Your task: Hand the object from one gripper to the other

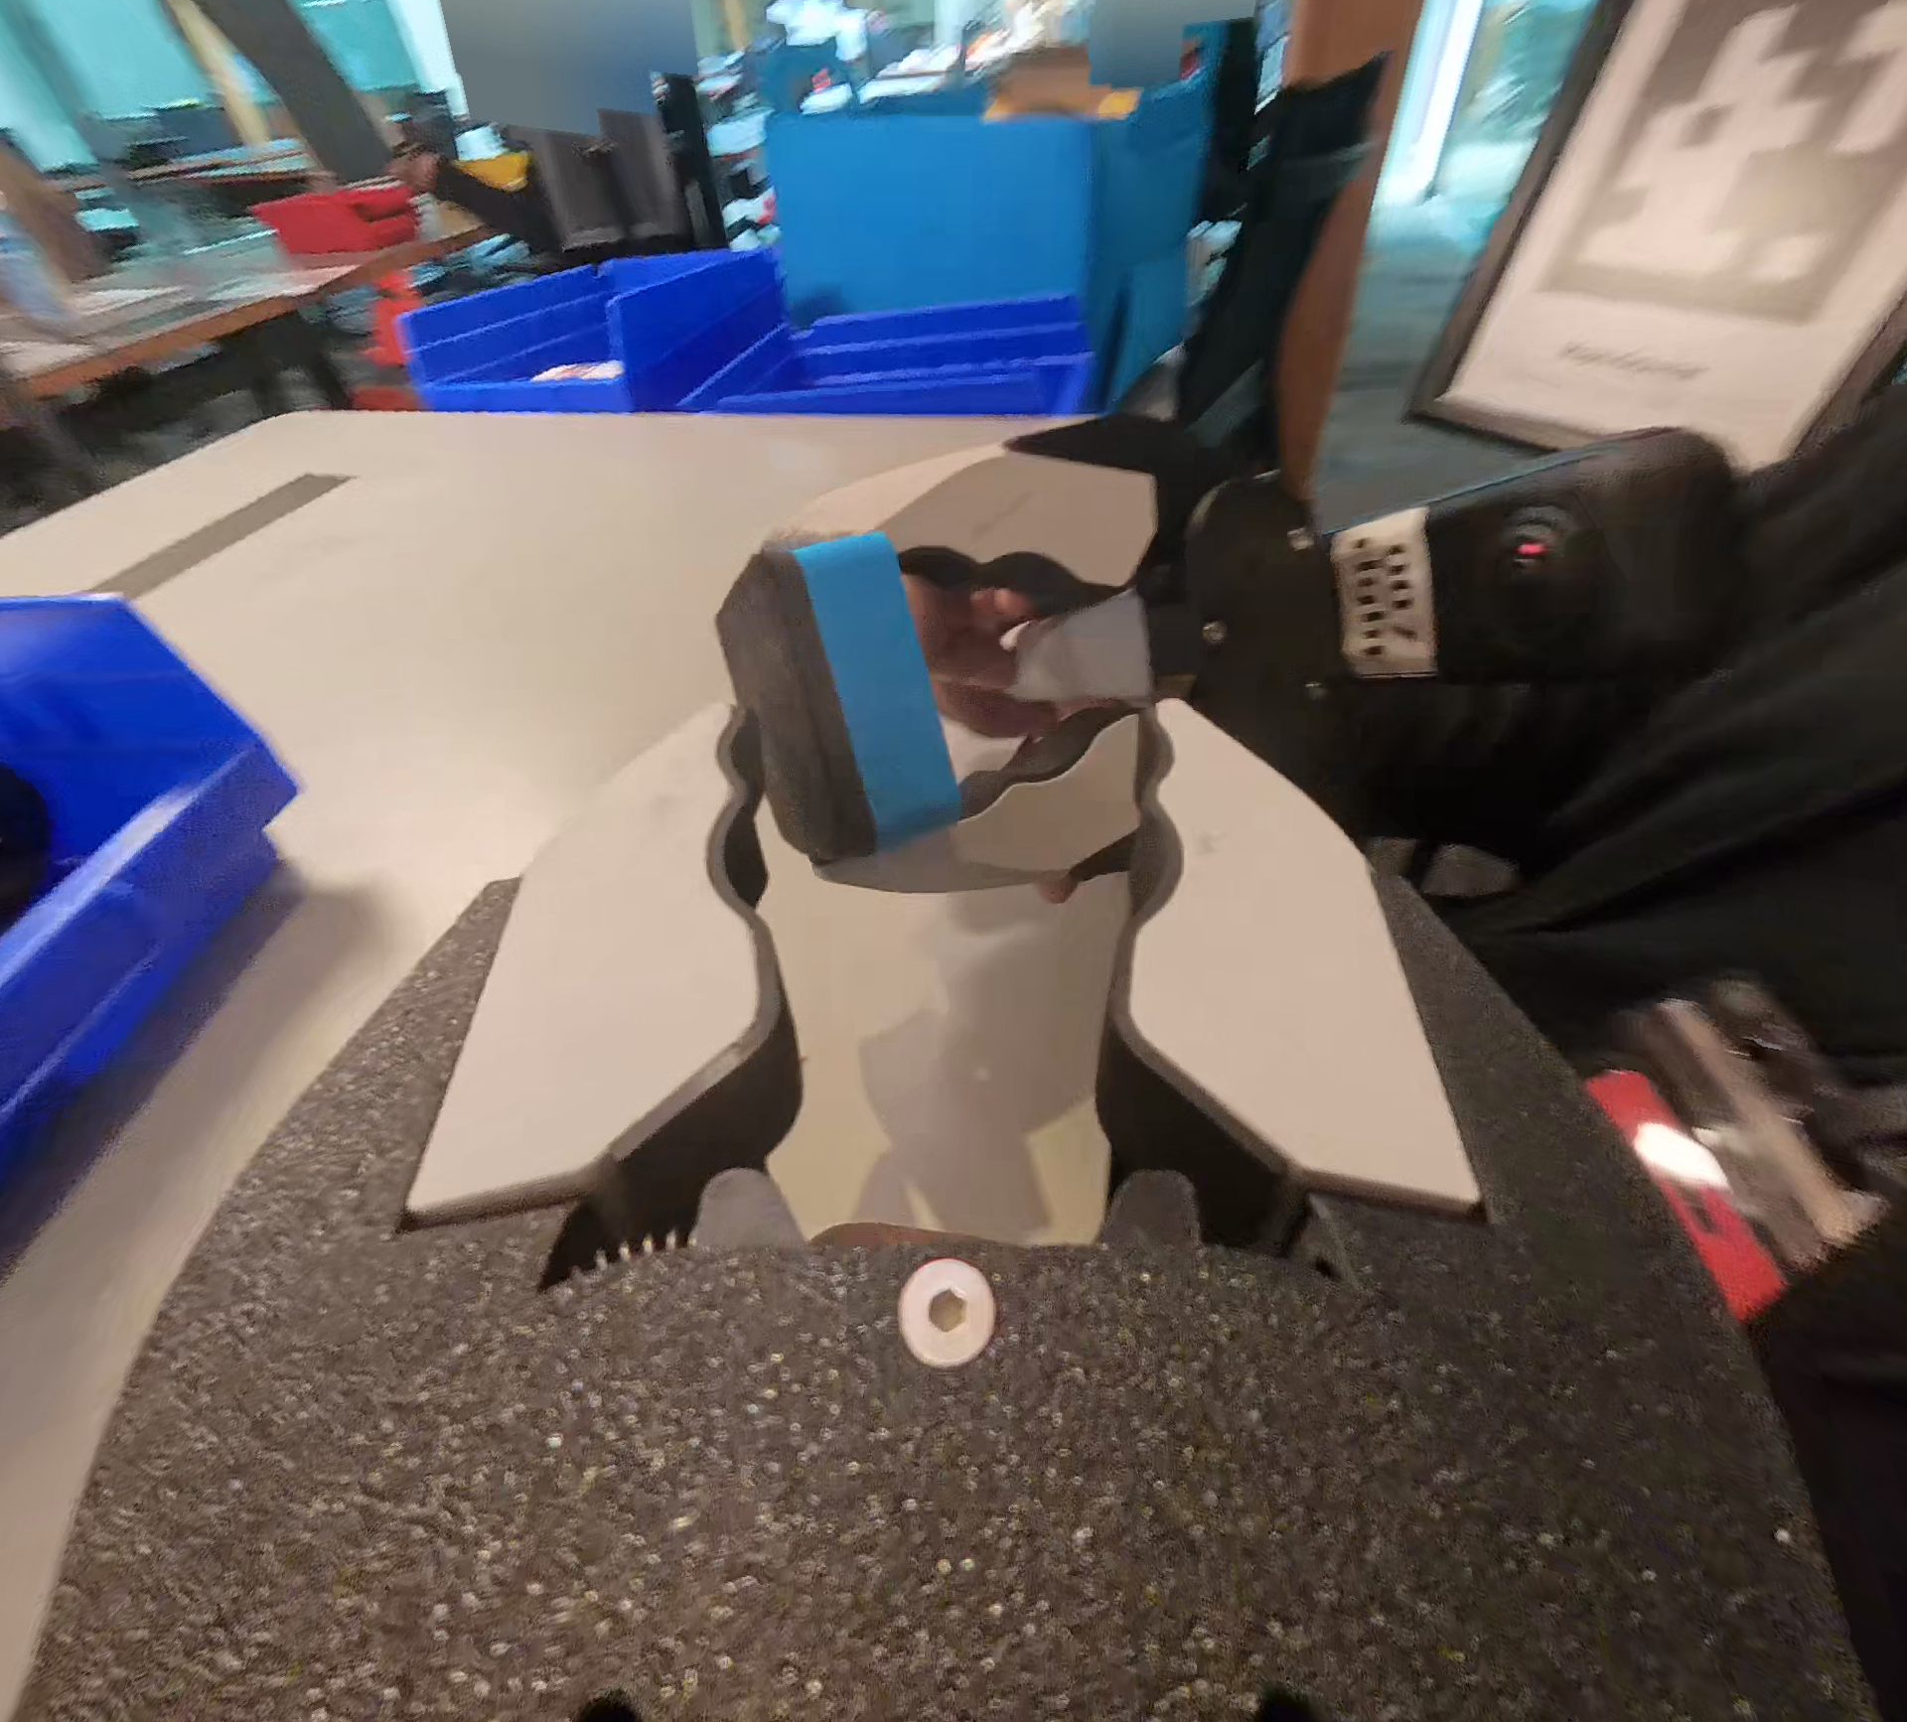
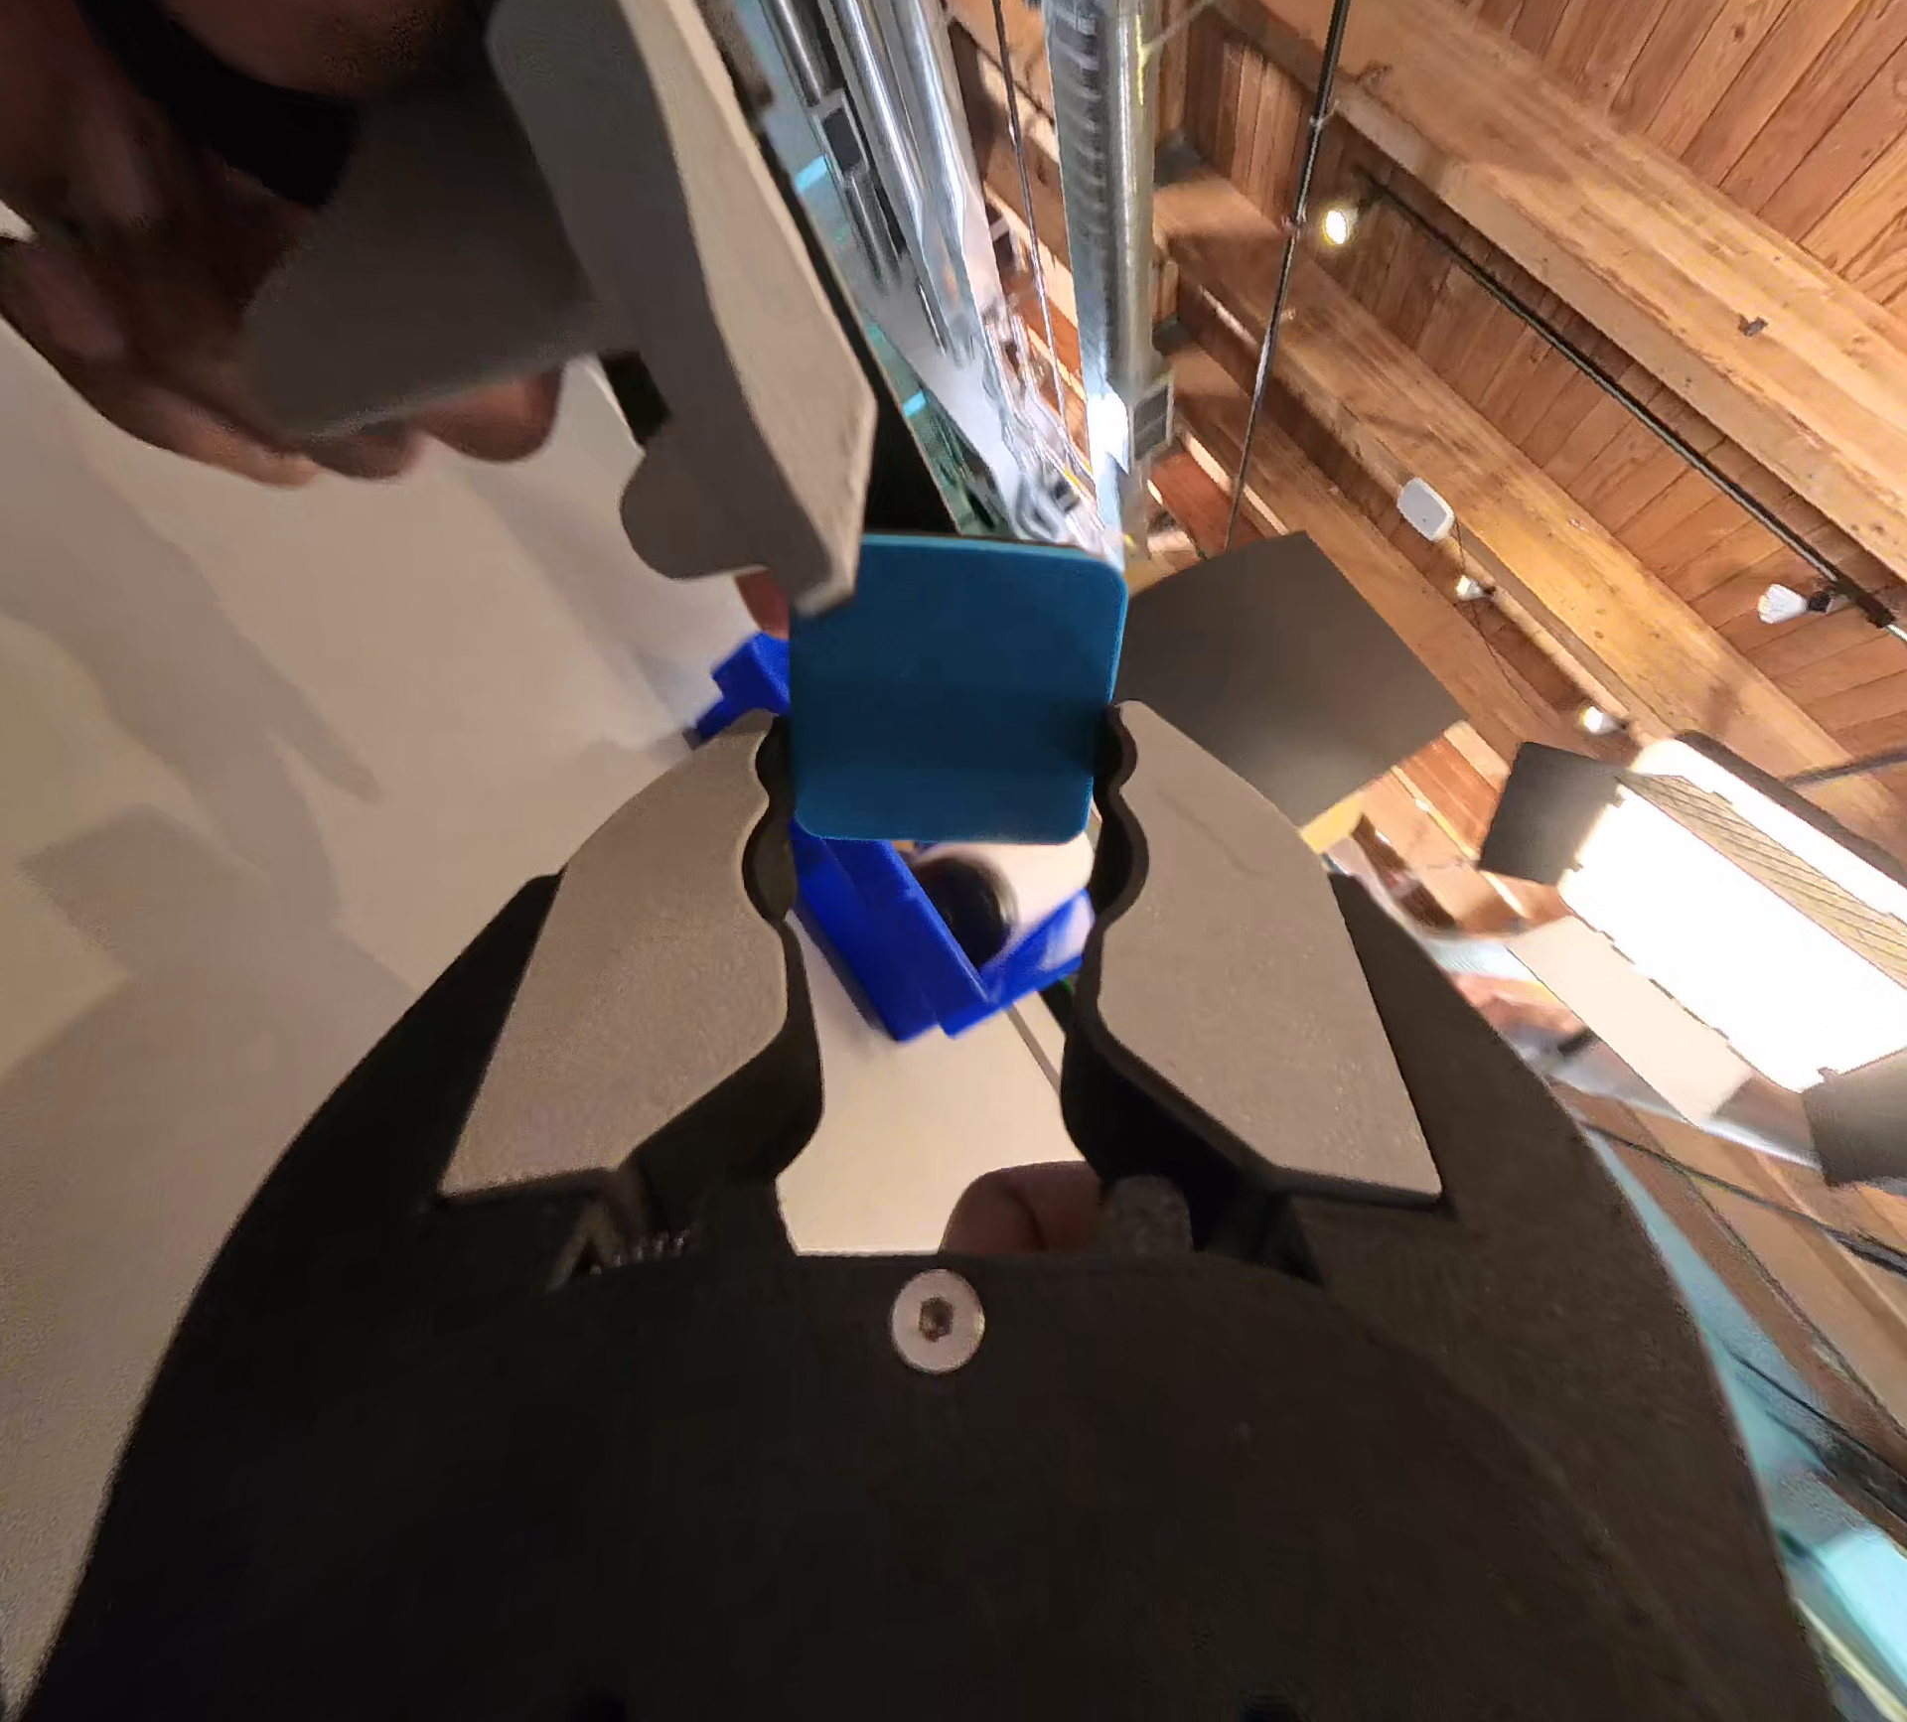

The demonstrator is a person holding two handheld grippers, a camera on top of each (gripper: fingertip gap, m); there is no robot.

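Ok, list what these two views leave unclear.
- Left wrist view: bin contents, cut off by the left edge.
- Left wrist view: whether the left hand-held gripper touches the block; the block overlaps its fingertip.
- Right wrist view: the block's dark side, facing away from the camera.

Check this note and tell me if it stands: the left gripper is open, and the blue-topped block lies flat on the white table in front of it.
One thing is wrong. The blue-topped block does not lie on the white table: the right gripper holds it up between its fingers, as the left wrist view shows. The left gripper is open, as noted.
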